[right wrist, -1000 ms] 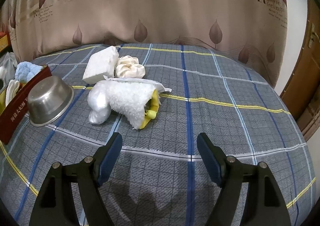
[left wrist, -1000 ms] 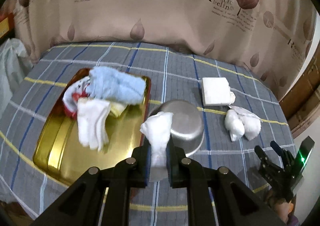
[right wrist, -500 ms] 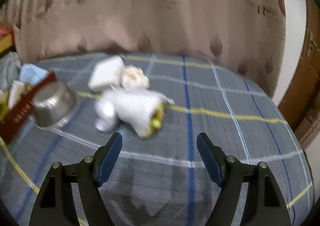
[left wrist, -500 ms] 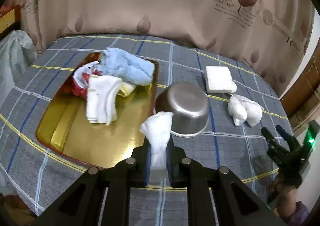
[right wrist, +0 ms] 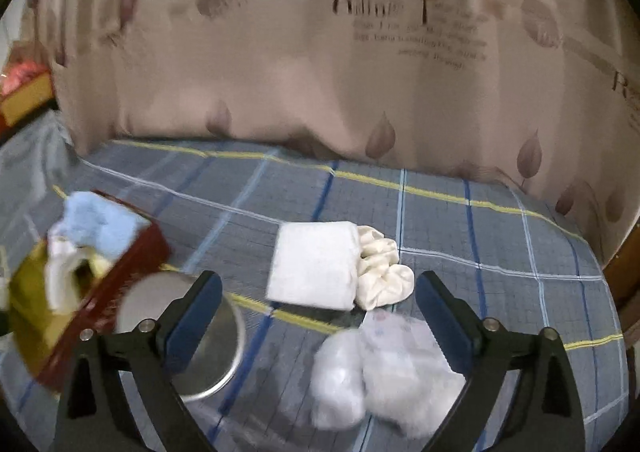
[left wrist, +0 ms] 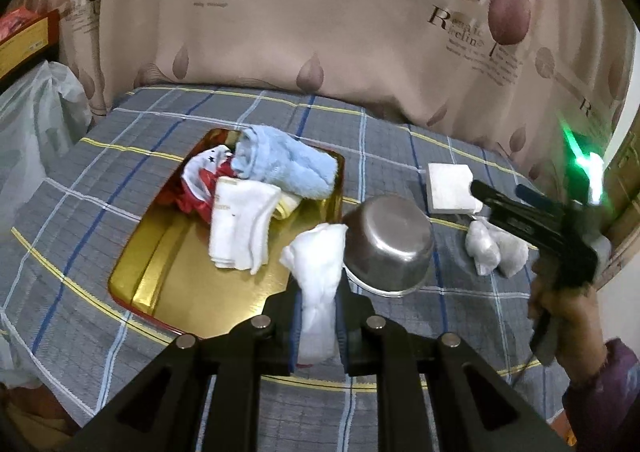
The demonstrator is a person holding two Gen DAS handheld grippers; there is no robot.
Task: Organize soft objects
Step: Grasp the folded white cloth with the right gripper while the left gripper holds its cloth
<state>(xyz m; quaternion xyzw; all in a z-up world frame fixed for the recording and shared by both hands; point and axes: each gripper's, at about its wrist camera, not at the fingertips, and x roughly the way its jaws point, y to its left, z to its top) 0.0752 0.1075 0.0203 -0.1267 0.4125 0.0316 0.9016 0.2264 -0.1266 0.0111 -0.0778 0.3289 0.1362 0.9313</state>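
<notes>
White sock (left wrist: 318, 272) in left jaws – seemingly

Quick count: one gold tray (left wrist: 132, 272), one upside-down steel bowl (left wrist: 390, 240), two tongs (left wrist: 318, 326) (right wrist: 318, 304). Soft stuff: one blue towel (left wrist: 284, 163), one folded white cloth in the tray (left wrist: 240, 228), one red-and-white piece (left wrist: 196, 181), one white roll (left wrist: 318, 272) in the left tongs. Out on the bed: one folded white pad (right wrist: 314, 272), one cream scrunchie (right wrist: 382, 276), one fluffy white bundle (right wrist: 384, 372).
</notes>
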